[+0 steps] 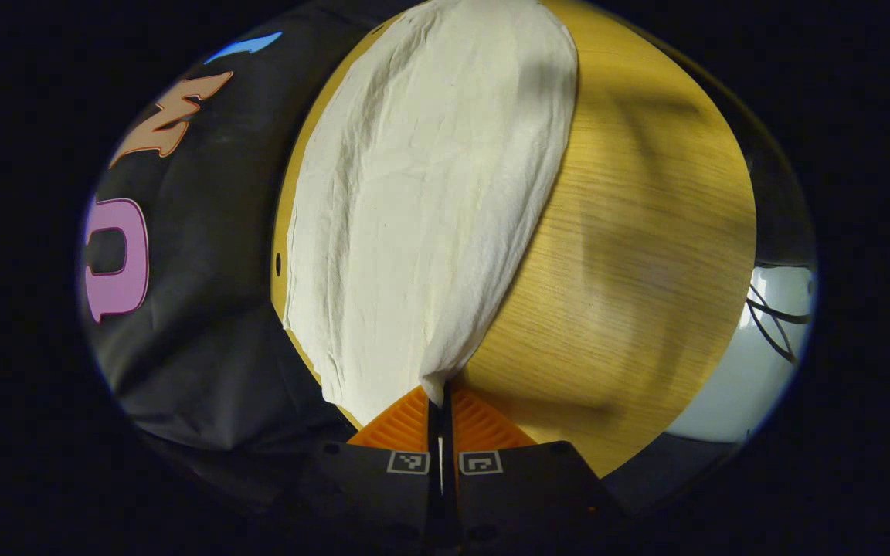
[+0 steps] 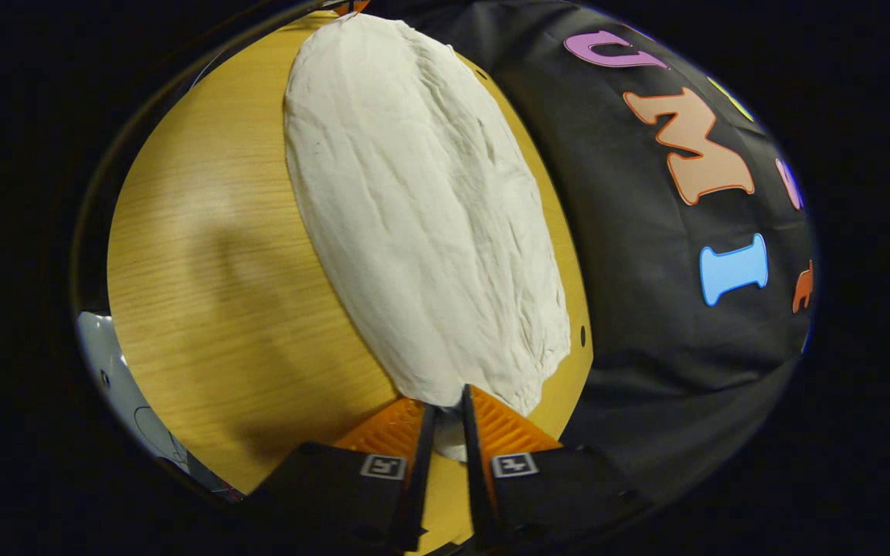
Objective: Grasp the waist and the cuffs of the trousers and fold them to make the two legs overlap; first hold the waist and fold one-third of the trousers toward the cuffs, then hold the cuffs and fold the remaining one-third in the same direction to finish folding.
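Trousers (image 1: pixel 422 201) of pale, creased cloth lie lengthwise on the wooden table (image 1: pixel 646 255), stretching straight ahead of each hand-held gripper toward the far end. They look soft and light: the surface is full of small wrinkles and shallow ridges, and the fabric sags flat wherever nothing lifts it, so I judge it will drape and droop between the two held points instead of keeping any shape (a limp sheet, not a board). It seems matte and not slippery, yet thin enough that a pinch could catch one layer and miss the other.

In the left gripper view the left hand-held gripper (image 1: pixel 439 401) has its fingers drawn nearly together on a gathered corner of the cloth, which rises to a small peak just at the tips. In the right gripper view the right hand-held gripper (image 2: pixel 445 421) stands a little wider, with the near edge of the trousers (image 2: pixel 422 224) tucked between its fingers; whether both press firmly I cannot say for sure, though the cloth sits between them.

Which end is the waist and which the cuffs I cannot tell. The sensible holds are the corners at each end, taking both layers together.

Beyond the table's edge hangs the black cloth wall (image 2: pixel 669 324), close beside the trousers.
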Tool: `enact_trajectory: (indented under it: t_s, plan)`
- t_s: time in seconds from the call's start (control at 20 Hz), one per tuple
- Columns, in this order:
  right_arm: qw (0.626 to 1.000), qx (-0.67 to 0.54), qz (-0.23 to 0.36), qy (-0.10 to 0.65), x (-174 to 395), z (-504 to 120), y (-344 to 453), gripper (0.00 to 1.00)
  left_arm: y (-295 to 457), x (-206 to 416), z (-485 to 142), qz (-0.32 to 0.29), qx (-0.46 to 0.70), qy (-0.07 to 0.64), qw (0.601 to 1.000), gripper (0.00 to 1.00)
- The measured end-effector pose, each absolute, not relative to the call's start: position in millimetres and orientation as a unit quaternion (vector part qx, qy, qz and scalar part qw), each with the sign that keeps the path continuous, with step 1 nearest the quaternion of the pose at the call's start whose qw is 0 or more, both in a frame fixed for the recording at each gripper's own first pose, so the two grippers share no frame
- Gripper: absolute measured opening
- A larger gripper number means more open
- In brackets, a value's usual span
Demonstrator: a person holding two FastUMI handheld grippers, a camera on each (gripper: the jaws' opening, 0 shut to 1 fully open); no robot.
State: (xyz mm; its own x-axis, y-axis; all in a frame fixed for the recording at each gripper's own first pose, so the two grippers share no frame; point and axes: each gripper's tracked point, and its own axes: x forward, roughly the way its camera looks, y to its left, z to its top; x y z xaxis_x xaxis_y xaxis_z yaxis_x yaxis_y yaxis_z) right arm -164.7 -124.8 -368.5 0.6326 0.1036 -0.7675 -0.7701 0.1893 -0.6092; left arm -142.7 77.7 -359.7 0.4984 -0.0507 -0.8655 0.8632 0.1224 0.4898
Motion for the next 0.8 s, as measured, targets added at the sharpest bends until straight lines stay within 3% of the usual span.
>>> enact_trajectory:
  t_s: [0.15, 0.8]
  plan:
    - [0.727, -0.537, 0.297, 0.308, -163, -367, -127, 0.12, 79, -139, -356, -0.335, 0.552, 0.372, 0.667, 0.0]
    - [0.808, -0.494, 0.232, 0.224, -88, -286, -127, 0.1, 79, -44, -272, -0.202, 0.534, 0.345, 0.745, 0.0]
